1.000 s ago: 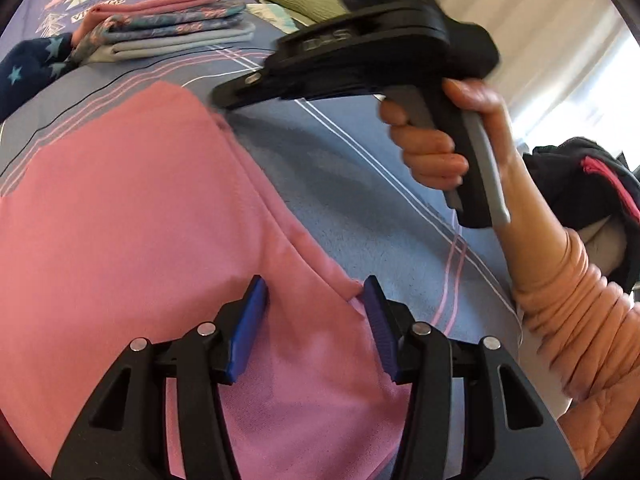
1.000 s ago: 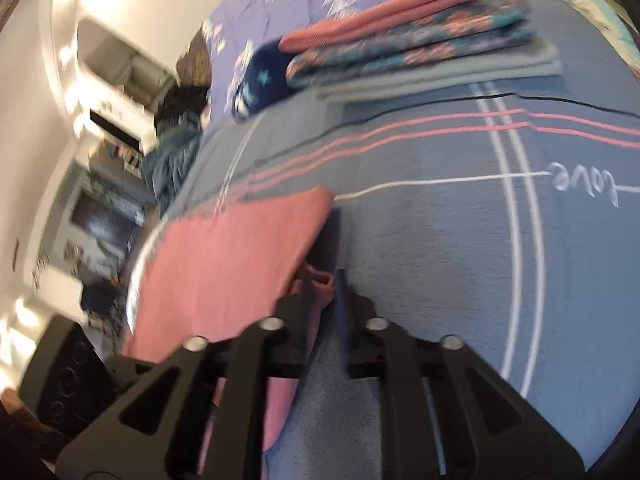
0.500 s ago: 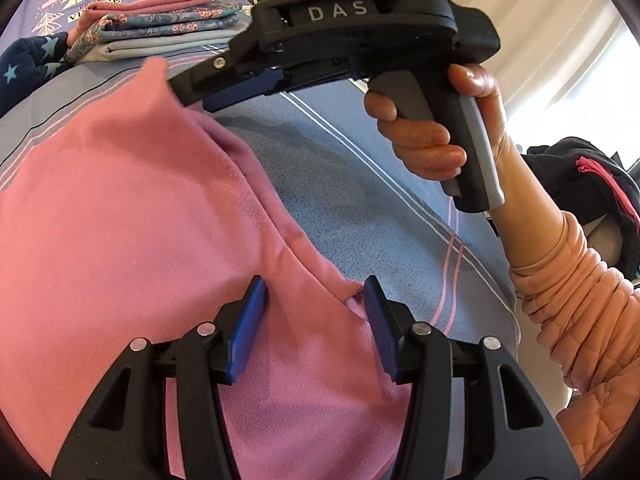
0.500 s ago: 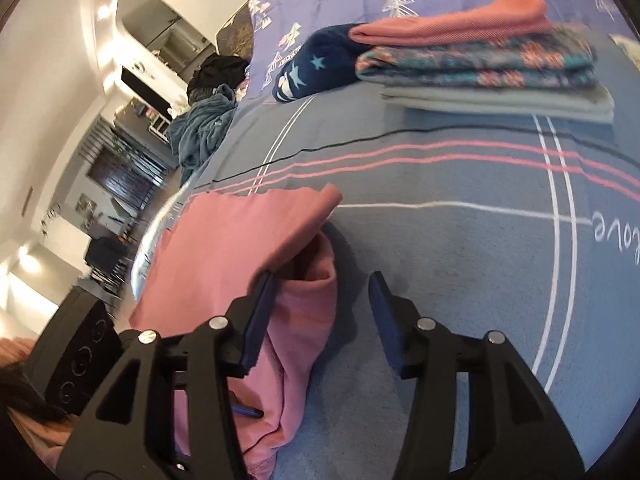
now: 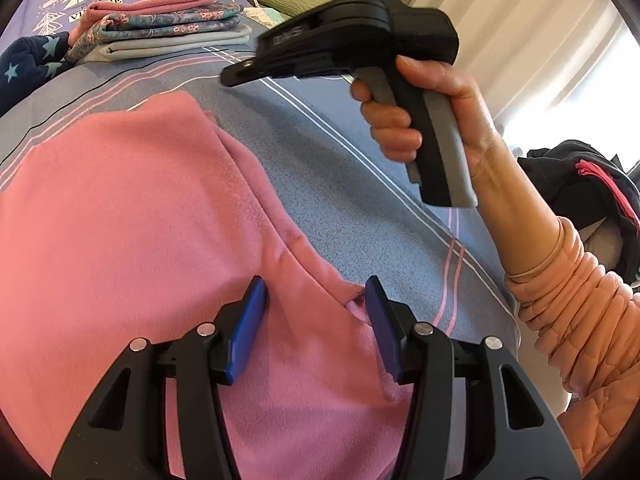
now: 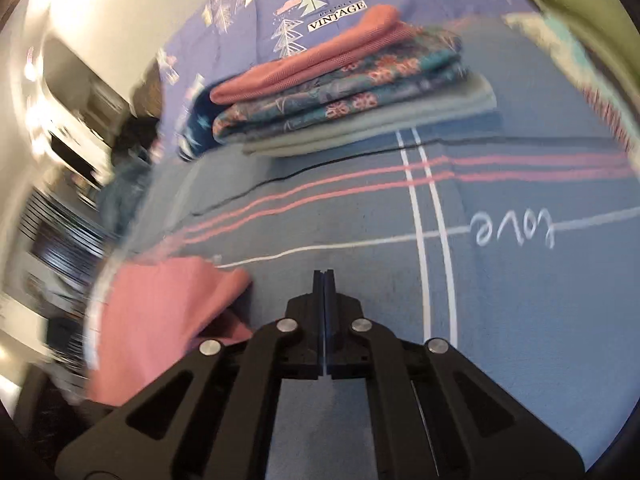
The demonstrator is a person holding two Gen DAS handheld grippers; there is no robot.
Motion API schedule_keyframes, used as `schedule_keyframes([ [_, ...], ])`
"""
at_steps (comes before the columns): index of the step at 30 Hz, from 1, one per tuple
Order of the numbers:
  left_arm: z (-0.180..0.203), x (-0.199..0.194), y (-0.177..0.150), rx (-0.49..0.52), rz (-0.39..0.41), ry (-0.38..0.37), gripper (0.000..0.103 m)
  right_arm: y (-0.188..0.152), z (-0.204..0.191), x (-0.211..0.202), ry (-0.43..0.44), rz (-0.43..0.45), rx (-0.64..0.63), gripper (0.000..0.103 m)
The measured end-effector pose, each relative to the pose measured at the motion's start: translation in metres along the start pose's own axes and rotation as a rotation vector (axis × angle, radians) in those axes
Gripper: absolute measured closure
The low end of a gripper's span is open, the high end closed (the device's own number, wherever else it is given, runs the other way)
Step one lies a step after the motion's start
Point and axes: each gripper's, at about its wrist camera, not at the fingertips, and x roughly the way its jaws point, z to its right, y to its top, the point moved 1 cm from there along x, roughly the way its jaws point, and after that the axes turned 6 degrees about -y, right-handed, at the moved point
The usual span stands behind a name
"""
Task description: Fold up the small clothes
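The pink garment [image 5: 120,220] lies lengthwise toward the folded stack [image 5: 160,32]; left tool [image 5: 316,300] half-open astride its edge, right tool [image 6: 324,276] closed empty.

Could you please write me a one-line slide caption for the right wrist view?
Right tongs just snapped shut on nothing above the blue bedspread, pink garment at left, folded stack beyond.

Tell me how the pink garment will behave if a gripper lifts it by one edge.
The pink garment is probably floppy: it lies creased and folded over itself on the bedspread. It likely drapes and unfolds if lifted by one edge. It looks thin, so probably light.
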Motion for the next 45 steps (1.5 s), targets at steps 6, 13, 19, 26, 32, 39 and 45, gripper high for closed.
schedule_keyframes([
  [6,-0.004,-0.002,0.004,0.000,0.002,-0.005,0.050,-0.016,-0.036,-0.011,0.126,-0.043,-0.155,0.055],
  [13,0.003,0.002,0.003,0.022,0.006,0.022,0.050,-0.015,-0.045,0.024,0.023,-0.093,-0.142,0.103],
  [19,0.005,0.001,0.004,0.019,0.010,0.020,0.050,0.004,0.003,0.001,0.069,-0.007,0.076,0.101],
  [26,-0.001,-0.003,0.004,0.015,0.015,0.008,0.044,-0.021,-0.045,-0.003,0.060,-0.061,-0.142,0.094],
  [32,0.002,-0.015,0.001,0.019,0.034,0.026,0.044,-0.059,-0.008,-0.037,-0.046,0.015,0.038,0.095],
  [39,-0.024,-0.049,0.014,-0.072,0.111,0.104,0.044,-0.182,-0.019,-0.103,0.114,0.072,0.138,0.057],
  [45,-0.047,-0.038,0.060,-0.061,0.116,0.146,0.044,-0.230,-0.057,-0.103,0.234,0.016,0.209,0.048],
])
